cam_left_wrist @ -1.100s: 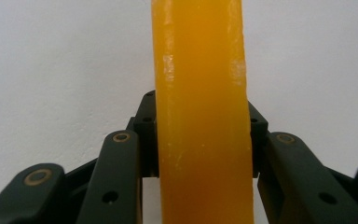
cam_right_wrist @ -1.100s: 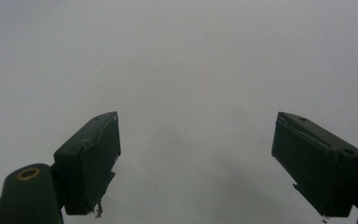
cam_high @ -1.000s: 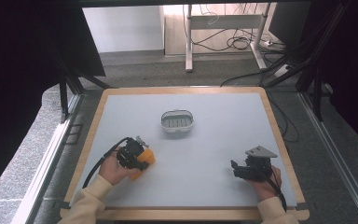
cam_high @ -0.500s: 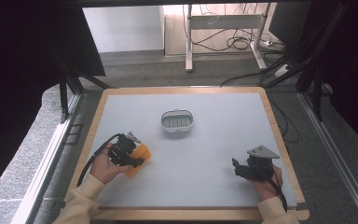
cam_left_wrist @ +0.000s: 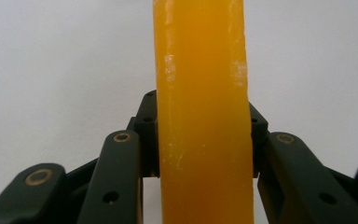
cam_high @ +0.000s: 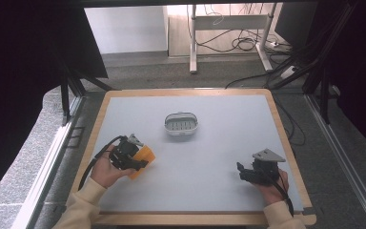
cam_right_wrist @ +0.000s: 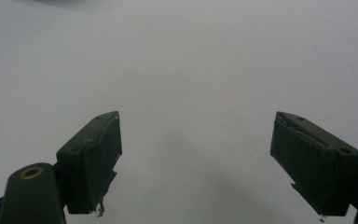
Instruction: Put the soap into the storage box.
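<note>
Two tools: left tool [cam_high: 140, 162] pinches an orange block [cam_left_wrist: 203, 112], right tool [cam_right_wrist: 196, 163] spread; a loosened squeeze could drop it onto the counter [cam_high: 219, 143].

A grey table [cam_right_wrist: 191, 56] with a wooden rim spreads under and ahead of the fingers of the right gripper [cam_right_wrist: 198, 144]. Far beyond those fingertips, past the table's far edge, white desk legs [cam_high: 193, 43] and tangled cables [cam_high: 245, 44] rest on the grey floor [cam_high: 138, 67].
</note>
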The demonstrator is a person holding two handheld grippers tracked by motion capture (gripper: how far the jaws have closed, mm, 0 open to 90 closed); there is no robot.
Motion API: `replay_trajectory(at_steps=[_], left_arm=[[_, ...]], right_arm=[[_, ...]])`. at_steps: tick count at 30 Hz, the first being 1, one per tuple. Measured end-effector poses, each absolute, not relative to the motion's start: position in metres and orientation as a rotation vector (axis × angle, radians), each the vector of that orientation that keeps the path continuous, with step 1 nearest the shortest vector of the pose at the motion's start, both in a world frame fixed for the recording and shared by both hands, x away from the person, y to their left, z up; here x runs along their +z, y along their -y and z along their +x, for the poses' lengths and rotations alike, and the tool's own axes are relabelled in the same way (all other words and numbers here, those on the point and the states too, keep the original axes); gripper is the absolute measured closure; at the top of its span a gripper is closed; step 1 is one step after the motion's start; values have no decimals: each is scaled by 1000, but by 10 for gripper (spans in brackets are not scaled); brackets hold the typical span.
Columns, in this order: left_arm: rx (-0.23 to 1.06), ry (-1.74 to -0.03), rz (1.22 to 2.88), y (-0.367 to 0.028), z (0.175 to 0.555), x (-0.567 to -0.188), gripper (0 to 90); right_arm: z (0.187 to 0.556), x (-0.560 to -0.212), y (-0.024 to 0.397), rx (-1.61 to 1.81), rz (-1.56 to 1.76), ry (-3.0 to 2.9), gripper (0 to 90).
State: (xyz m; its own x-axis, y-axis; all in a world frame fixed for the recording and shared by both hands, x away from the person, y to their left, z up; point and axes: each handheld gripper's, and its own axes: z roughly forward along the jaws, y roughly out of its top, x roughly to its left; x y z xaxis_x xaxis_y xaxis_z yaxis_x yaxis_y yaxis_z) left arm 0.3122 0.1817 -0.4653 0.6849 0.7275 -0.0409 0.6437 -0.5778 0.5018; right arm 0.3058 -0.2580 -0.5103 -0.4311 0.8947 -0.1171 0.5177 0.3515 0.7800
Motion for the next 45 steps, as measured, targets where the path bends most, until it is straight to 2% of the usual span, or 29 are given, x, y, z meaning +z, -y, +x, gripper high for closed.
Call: replay_trajectory(at_steps=[11,45], left_arm=[[294,-998,2404,-183,312,-452,619],[324,-900,2427,-170,332,-420,619]], right_arm=[[305,-510,257,933,1219,-2082,166],[305,-510,259,925,1224,-2073,165]])
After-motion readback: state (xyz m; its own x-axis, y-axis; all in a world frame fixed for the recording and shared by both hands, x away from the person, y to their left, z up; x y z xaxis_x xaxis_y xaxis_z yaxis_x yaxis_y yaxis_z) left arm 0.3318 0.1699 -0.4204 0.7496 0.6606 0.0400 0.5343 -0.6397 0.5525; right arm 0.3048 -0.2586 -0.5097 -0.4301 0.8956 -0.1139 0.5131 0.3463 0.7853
